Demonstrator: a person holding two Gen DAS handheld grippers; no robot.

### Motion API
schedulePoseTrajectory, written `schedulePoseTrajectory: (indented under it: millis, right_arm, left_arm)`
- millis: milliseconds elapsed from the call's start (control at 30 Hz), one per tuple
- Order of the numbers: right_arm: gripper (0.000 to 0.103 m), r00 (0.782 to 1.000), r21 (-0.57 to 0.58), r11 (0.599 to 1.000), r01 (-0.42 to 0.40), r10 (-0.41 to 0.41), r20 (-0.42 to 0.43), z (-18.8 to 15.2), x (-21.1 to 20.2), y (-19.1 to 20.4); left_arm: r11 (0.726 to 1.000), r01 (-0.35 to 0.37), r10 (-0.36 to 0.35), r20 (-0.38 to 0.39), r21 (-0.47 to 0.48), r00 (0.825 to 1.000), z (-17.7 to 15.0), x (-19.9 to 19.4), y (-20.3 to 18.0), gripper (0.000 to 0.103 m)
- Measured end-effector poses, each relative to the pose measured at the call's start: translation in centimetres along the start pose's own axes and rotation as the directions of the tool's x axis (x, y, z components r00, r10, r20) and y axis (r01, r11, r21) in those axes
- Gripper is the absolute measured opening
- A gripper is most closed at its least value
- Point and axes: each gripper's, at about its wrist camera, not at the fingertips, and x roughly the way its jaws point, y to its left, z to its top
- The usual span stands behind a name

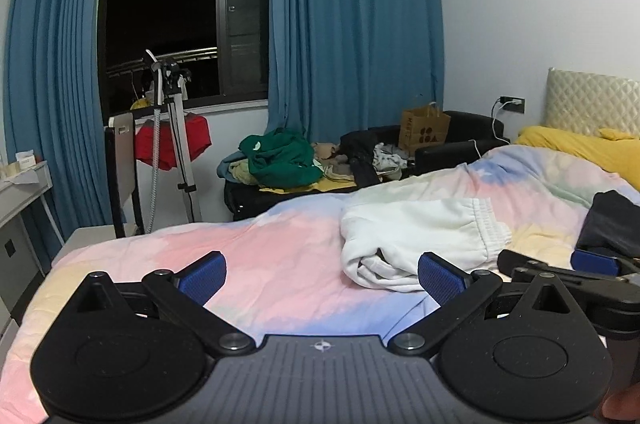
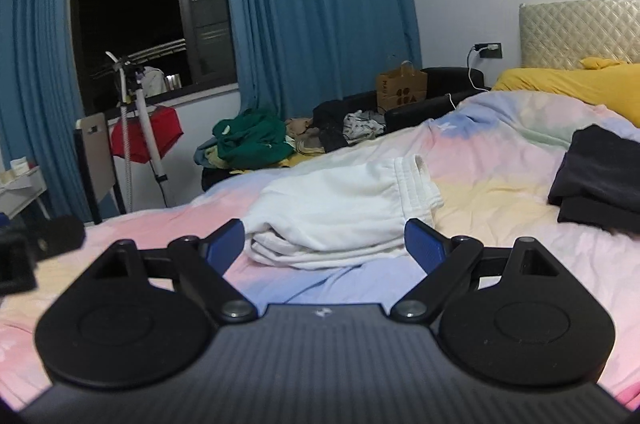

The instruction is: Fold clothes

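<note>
White pants [image 2: 340, 208] lie on the bed cover [image 1: 260, 264], doubled over into a thick bundle with layered edges facing the tongs. The stretchy waistband sits on the far right end, so the long side runs left to right across both tongs. The right tongs [image 2: 324, 244] are wide open and hold nothing; the bundle sits just ahead, right between the blue fingers [image 2: 424, 248]. The left tongs [image 1: 320, 276] are wide open and empty too, and the pants lie ahead and off to their right. So the right tongs are nearer. A dark folded pile [image 2: 600, 184] rests farther right.
</note>
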Motion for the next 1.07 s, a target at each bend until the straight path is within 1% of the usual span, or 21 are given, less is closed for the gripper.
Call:
schedulePoseTrajectory:
  millis: [133, 200, 300, 400, 600, 700, 867, 1067]
  right_arm:
    - [0.088, 1.000, -0.001, 1.000, 0.000, 0.000, -0.030, -1.4, 1.0, 0.3]
    - [0.088, 0.999, -0.004, 1.000, 0.010, -0.010, -0.032, -2.3, 1.3, 0.3]
    - [0.088, 0.998, -0.010, 1.000, 0.018, -0.019, -0.066, -3.4, 2.3, 0.7]
    - [0.088, 0.997, -0.002, 1.000, 0.022, -0.022, -0.076, -3.4, 2.8, 0.6]
    - [0.088, 0.995, 0.006, 1.000, 0.026, -0.025, -0.099, -3.7, 3.2, 0.6]
    - [0.088, 0.995, 0.001, 1.000, 0.027, -0.027, -0.095, -3.7, 3.1, 0.8]
    - [0.088, 0.996, -0.008, 0.999, 0.036, -0.036, -0.085, -3.8, 2.8, 1.0]
    - [0.088, 0.996, -0.013, 0.999, 0.037, -0.038, -0.083, -3.9, 2.8, 0.9]
  left_arm:
    - [1.000, -0.001, 0.001, -0.013, 0.022, 1.000, -1.4, 1.5, 0.3, 0.103]
    - [1.000, 0.006, -0.005, -0.026, 0.030, 1.000, -2.1, 2.5, 0.5, 0.103]
    - [0.999, 0.001, 0.000, -0.031, 0.036, 1.000, -2.7, 3.4, 0.8, 0.103]
    - [0.999, 0.000, 0.001, -0.036, 0.042, 0.999, -3.2, 4.1, 0.9, 0.103]
    - [1.000, -0.004, 0.005, -0.063, 0.022, 0.998, -4.2, 4.8, 1.2, 0.103]
    - [1.000, -0.010, 0.011, -0.065, 0.030, 0.998, -4.5, 4.9, 1.1, 0.103]
    - [1.000, -0.001, 0.002, -0.069, 0.028, 0.998, -4.7, 4.8, 0.9, 0.103]
    - [1.000, 0.003, -0.003, -0.069, 0.004, 0.998, -4.8, 4.8, 1.1, 0.103]
